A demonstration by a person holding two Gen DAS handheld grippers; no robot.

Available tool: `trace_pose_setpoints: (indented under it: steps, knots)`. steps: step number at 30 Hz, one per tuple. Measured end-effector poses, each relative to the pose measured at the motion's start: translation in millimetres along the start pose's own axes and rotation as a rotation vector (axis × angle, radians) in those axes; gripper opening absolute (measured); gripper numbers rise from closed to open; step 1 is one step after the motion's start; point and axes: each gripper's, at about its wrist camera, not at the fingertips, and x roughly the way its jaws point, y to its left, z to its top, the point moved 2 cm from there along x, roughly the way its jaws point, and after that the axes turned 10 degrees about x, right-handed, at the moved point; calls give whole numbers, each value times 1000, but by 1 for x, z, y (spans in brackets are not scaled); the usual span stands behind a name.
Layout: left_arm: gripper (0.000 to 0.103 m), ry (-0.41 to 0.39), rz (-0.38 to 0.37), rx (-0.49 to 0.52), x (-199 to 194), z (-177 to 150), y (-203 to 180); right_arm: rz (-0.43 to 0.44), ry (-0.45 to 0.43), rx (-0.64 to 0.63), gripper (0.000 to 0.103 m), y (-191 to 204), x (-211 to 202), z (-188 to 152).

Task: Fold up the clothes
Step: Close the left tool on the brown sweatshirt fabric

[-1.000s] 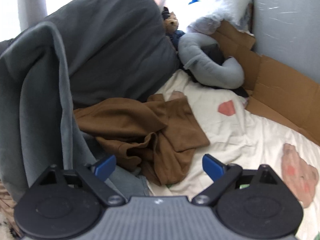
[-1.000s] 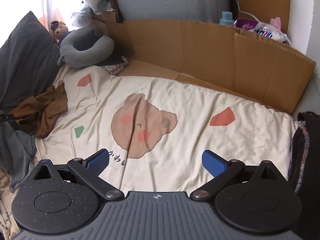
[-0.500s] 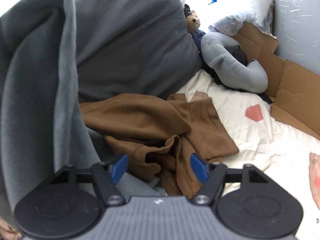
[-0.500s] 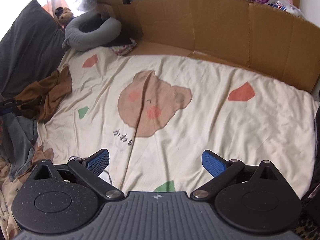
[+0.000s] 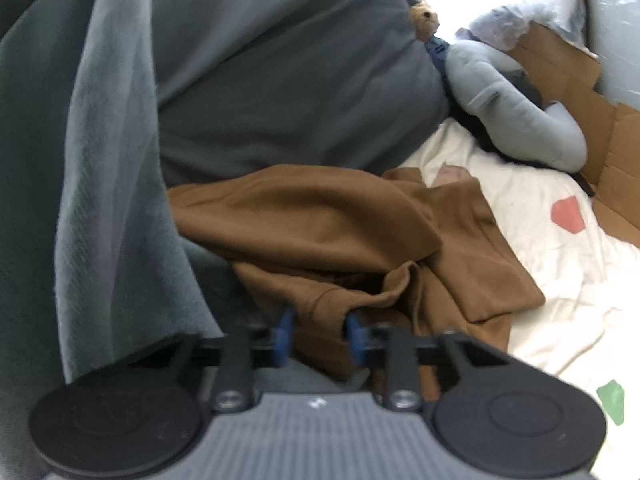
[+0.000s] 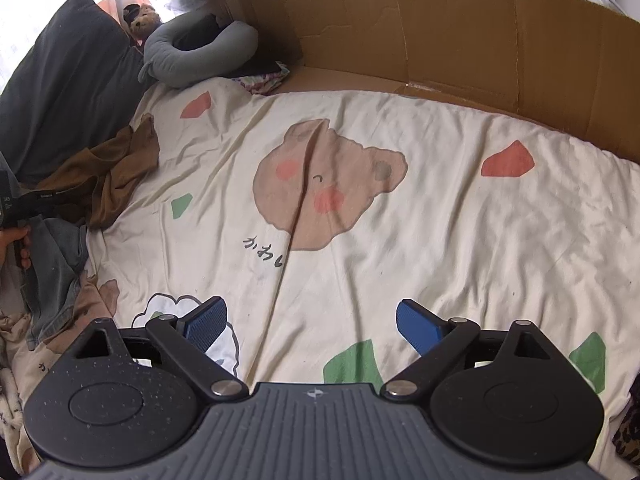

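Left gripper closing, blue pads pinching fold at near edge of crumpled brown cotton garment. Garment lying at left edge of cream bear-print bedsheet, against dark grey pillow, beside grey-blue cloth. Right gripper hovering over sheet, jaws wide, narrowing slightly, nothing between them. Grey U-shaped neck cushion lying beyond garment, near brown cardboard wall. Person's hand gripping left tool handle.
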Motion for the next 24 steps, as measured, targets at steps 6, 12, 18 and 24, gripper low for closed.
trace_pose_setpoints:
  steps: [6,12,18,24]
  knots:
    - [6,-11,-8,-34,-15,-7,3,14,1,1,86,1,1,0]
    - [5,-29,-53,-38,-40,-12,-1,31,6,15,85,-1,1,-1]
    - [4,-63,-106,-28,-69,-9,-12,33,14,24,85,-1,4,-3]
    - [4,-107,-213,4,-96,-8,-41,38,18,38,86,-2,4,-3]
